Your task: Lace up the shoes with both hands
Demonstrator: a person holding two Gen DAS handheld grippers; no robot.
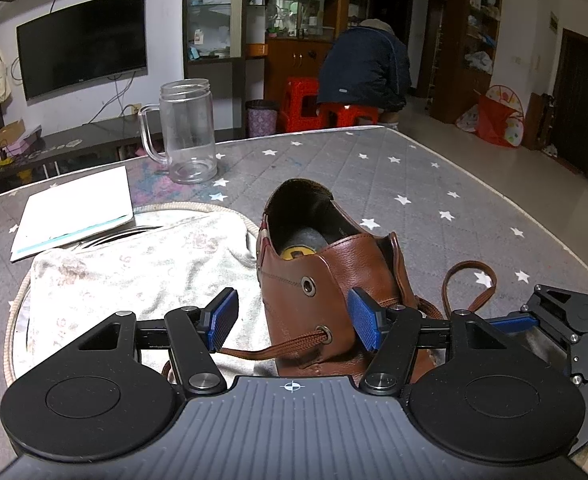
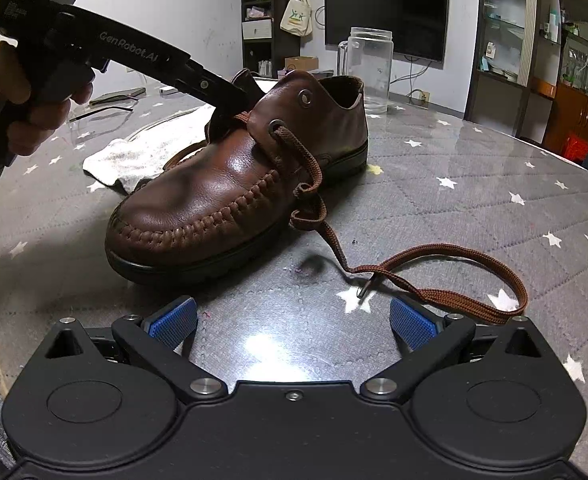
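A living room with a dark wall-mounted television (image 1: 82,42) and glass-fronted cabinets lies behind a table (image 1: 434,184) covered in grey quilted cloth printed with white stars, under a glossy clear sheet that throws back glare. On it stands a brown leather shoe (image 2: 238,184) — smooth, shiny upper, chunky whip-stitched seam round the toe, black ridged sole, metal eyelets. A flat woven brown lace (image 2: 434,276) runs out of the lower eyelet, kinks beside the sole and loops loosely over the table, its tip resting on a star. Beside the shoe lies a crumpled, stained white towel (image 1: 134,264), with a clear plastic handled jug (image 1: 188,136) and a white booklet (image 1: 78,208) further back.

The left gripper (image 1: 294,320) has its blue ribbed pads spread wide on either side of the shoe's eyelet flap; whether the right pad touches leather is hard to tell. From the right wrist view its tips vanish behind the shoe's tongue. The right gripper (image 2: 292,322) hangs open near the toe, holding nothing. A seated person's back shows in the distance.
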